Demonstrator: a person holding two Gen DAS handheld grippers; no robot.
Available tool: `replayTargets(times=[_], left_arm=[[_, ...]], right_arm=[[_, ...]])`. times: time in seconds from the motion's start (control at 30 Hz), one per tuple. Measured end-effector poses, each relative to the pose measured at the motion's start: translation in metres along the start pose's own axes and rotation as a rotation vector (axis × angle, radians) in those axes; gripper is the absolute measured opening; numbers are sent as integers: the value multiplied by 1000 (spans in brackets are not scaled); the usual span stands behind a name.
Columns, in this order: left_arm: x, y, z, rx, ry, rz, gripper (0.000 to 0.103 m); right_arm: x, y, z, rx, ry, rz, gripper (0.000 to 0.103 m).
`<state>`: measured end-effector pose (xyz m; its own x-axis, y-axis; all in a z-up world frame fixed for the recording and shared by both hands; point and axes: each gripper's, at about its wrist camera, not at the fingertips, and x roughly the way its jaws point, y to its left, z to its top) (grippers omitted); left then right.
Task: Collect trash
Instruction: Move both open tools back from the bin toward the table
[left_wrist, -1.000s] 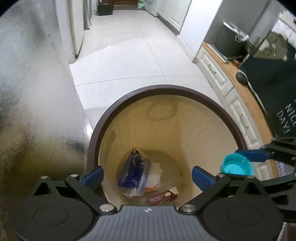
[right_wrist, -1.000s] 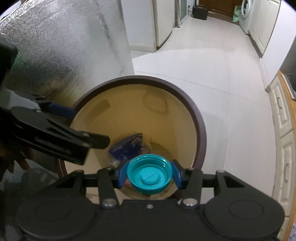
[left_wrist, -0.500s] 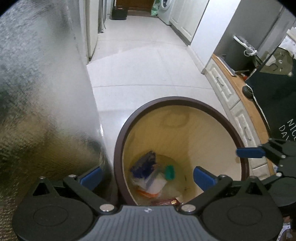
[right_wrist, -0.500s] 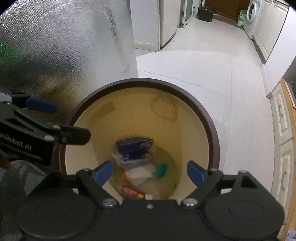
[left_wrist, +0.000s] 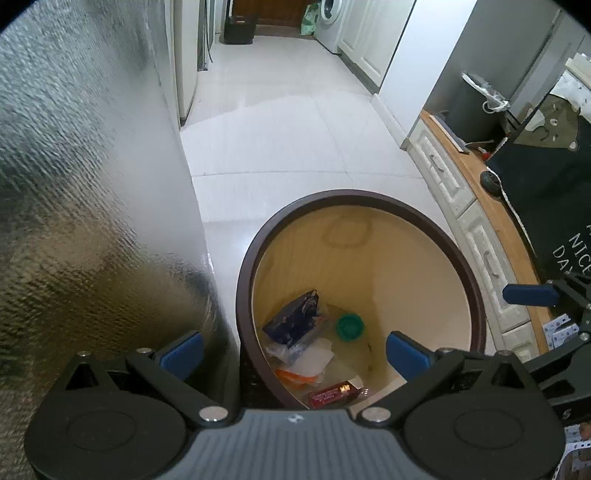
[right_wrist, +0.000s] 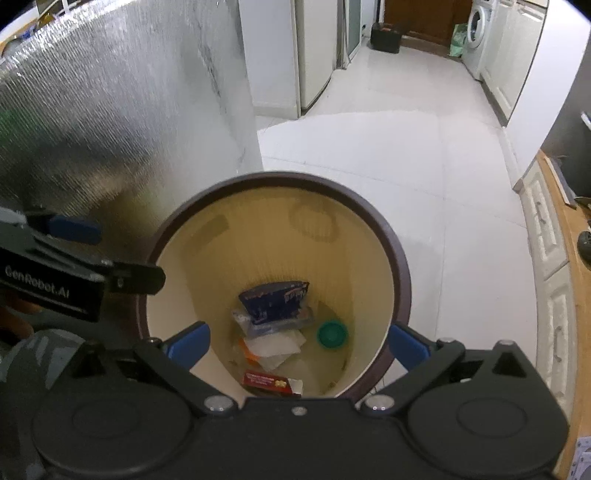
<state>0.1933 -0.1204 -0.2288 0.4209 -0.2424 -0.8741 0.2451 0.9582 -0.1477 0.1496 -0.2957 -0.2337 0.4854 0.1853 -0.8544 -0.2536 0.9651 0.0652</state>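
Trash already lies at the bottom of the bin (right_wrist: 400, 273): a teal lid (right_wrist: 332, 334), a dark blue wrapper (right_wrist: 275, 299), some clear plastic and white paper (right_wrist: 275, 345), and a small red box (right_wrist: 269, 382). We judge that one drop has just been made, since the lid rests loose on the bin floor beside the wrapper and nothing is gripped. Our right tongs (right_wrist: 297, 343) hang over the bin mouth, their jaws opening wide with nothing between them. Our left tongs (left_wrist: 293, 350) are released too, spread apart and bare, straddling the near rim of the bin (left_wrist: 245, 295).

Whether more trash waits elsewhere we cannot tell; none shows on the floor in either view, so what is left may be a further search.

The bin stands on a pale tiled floor (left_wrist: 280, 129), close against a tall silvery textured panel (left_wrist: 85, 155) on one side. On the other side runs a wooden desk (left_wrist: 480, 177) over white drawers. Farther off the corridor leads past white cabinets to a washing machine (right_wrist: 474, 35).
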Motion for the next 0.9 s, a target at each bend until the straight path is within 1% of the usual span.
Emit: replayTargets(times=[0.23,0.43,0.67,0.9], left_arm=[[-27,-6,-7,19,-40,-11,103],[-58,-13,-11,34,-101,-12,103],[-99,-24,-14,62,-191,-10,103],[-150,-34,-18,84,-314,-29,103]], right_arm=[[-30,2,-9,24,-57,-16,103],[-60,5,-17,35,-116,-39,103],[-101,9,-24,45,-208,-69,103],[-147,11,-27,59,-317,-93,103]])
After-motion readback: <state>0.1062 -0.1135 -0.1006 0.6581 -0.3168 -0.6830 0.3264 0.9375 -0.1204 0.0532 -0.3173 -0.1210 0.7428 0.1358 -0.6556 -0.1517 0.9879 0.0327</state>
